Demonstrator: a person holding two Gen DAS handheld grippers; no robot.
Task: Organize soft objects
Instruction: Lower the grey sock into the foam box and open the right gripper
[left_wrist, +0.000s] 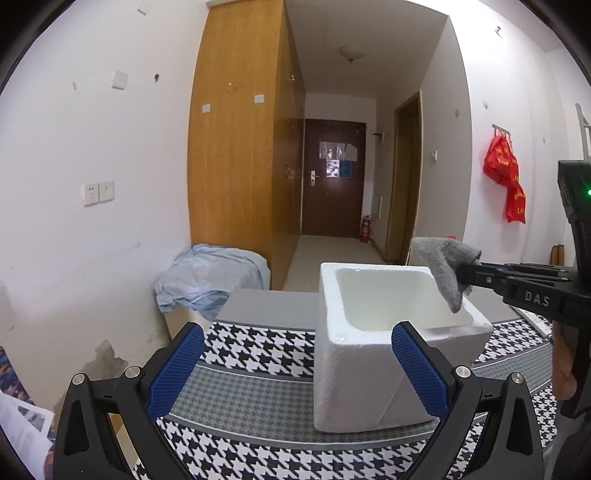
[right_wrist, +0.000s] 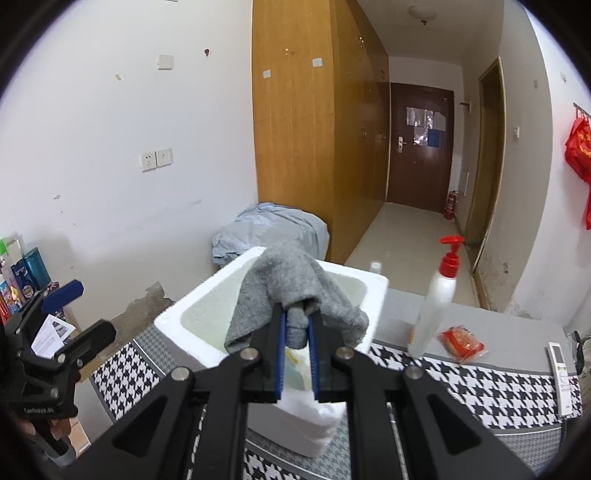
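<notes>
Right over the foam box (right_wrist: 207, 306), your right hand-held gripper (right_wrist: 297, 325) pinches the grey cloth (right_wrist: 291, 273); just drop it. Left hand-held gripper (left_wrist: 297, 354) gapes empty, farther back.

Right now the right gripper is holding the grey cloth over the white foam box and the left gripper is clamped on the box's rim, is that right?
Not quite. The left gripper is open and holds nothing, as the left wrist view shows. The right gripper does hold the grey cloth over the white foam box.
</notes>
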